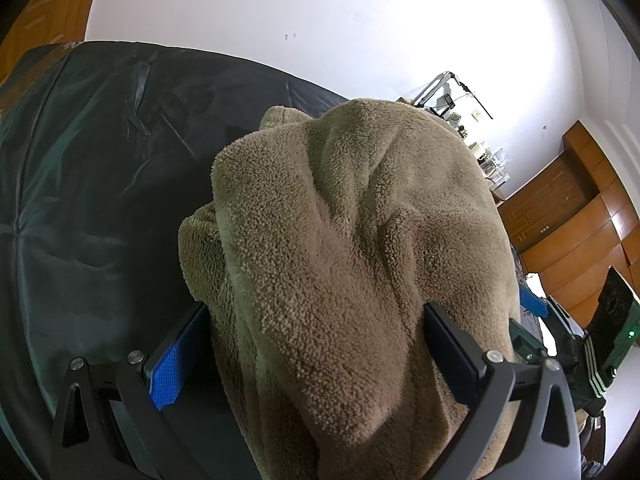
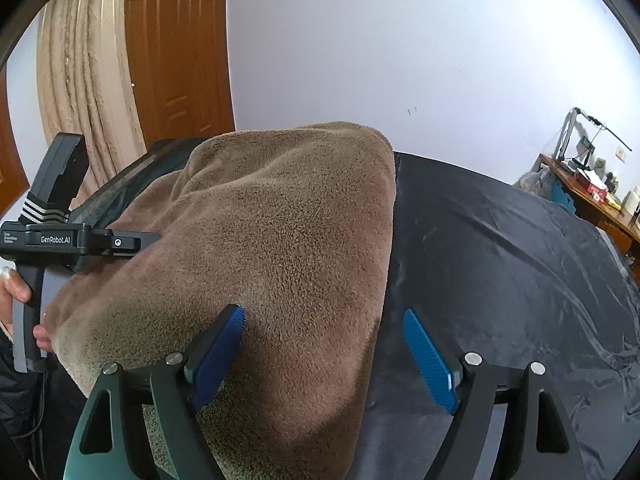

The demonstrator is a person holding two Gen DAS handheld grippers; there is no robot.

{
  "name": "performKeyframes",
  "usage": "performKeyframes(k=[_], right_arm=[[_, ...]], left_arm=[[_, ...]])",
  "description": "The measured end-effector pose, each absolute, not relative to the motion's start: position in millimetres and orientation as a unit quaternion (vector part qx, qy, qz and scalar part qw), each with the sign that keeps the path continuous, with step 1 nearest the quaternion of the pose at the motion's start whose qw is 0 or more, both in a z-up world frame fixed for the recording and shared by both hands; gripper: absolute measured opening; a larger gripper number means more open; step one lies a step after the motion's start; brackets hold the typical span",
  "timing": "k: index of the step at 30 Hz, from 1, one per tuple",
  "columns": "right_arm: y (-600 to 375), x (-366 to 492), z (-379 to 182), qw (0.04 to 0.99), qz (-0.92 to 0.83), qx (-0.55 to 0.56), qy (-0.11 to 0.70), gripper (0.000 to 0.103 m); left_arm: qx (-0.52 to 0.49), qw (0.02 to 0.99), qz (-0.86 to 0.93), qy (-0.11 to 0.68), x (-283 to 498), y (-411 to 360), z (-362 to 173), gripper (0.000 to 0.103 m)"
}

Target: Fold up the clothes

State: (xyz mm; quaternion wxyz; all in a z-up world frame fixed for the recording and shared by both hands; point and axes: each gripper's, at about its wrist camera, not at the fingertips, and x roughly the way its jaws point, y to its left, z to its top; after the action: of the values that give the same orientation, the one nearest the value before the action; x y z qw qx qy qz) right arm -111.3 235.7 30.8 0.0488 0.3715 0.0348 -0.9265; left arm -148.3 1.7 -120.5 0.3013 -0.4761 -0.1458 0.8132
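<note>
Bunched tan fleece garment [image 1: 352,240] on bed

Bed under dark glossy sheet [image 2: 500,248], creased. Brown fleece garment [image 2: 280,248] heaped on its near side, partly overhanging.

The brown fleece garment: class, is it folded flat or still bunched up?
Bunched up. The fleece garment humps high over the dark bed cover, draped between the open left gripper fingers, with rumpled ridges.

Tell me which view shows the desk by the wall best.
The right wrist view: the desk shows its wooden top and clutter, clear of the brown fleece garment. The left wrist view shows only a small, blurred corner of it behind the garment.
</note>
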Motion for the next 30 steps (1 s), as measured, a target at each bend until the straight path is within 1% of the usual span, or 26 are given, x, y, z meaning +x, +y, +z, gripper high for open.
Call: performKeyframes(k=[11,16,20,23,25,27,28,30], right_arm=[[235,-111,27,0.048,-0.926,0.373,0.036,0.084],[235,-102,37,0.048,-0.933,0.355,0.037,0.084],[228,-85,46,0.082,-0.939,0.332,0.043,0.084],[216,-73,47,0.112,-0.939,0.320,0.062,0.084],[203,-72,36,0.126,-0.927,0.342,0.087,0.084],[198,-74,19,0.121,-0.916,0.368,0.108,0.085],[199,-75,17,0.121,-0.915,0.369,0.104,0.087],[202,-75,16,0.122,-0.916,0.371,0.094,0.089]], left_arm=[[-0.475,0.300,0.814,-0.145,-143,11,-116,0.102],[-0.475,0.301,0.814,-0.145,-144,12,-115,0.102],[-0.475,0.301,0.814,-0.145,-144,13,-115,0.102],[-0.474,0.302,0.814,-0.145,-144,12,-115,0.102],[-0.473,0.302,0.815,-0.144,-143,11,-115,0.102],[-0.473,0.303,0.815,-0.141,-141,10,-116,0.102],[-0.473,0.302,0.816,-0.141,-141,9,-116,0.102],[-0.473,0.303,0.815,-0.142,-140,7,-116,0.102]])
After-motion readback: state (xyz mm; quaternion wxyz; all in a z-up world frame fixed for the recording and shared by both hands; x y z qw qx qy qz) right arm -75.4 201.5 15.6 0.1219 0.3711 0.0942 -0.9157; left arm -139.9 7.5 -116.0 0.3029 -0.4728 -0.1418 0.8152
